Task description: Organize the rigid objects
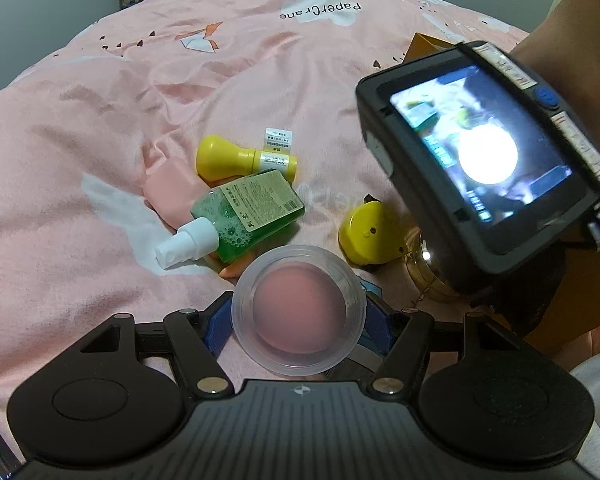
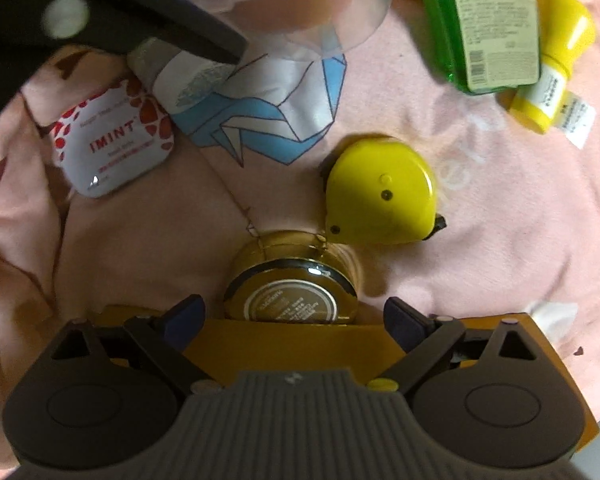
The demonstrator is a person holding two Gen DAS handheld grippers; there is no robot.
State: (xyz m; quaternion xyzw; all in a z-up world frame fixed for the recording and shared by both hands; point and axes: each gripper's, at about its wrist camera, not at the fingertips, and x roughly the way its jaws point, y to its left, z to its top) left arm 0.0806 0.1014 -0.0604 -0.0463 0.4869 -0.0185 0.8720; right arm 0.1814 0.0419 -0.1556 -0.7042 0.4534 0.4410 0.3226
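A clear round plastic cup point(image 1: 299, 312) is gripped between the left gripper's point(image 1: 299, 322) blue fingers point(image 1: 217, 326) above the pink bed cover point(image 1: 100, 128). A round gold-lidded glass jar point(image 2: 291, 290) lies between the right gripper's point(image 2: 294, 316) wide-open fingers point(image 2: 400, 318), untouched, beside a yellow tape measure point(image 2: 380, 192).

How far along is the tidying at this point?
Done: nothing visibly sorted yet; the inside of the box is hidden. In hand: the left gripper grips a clear cup; the right gripper stands open over the gold-lidded jar, pads not touching. Left: green spray bottle, yellow bottle, pink case, yellow tape measure and mint tin lie loose on the bedspread.
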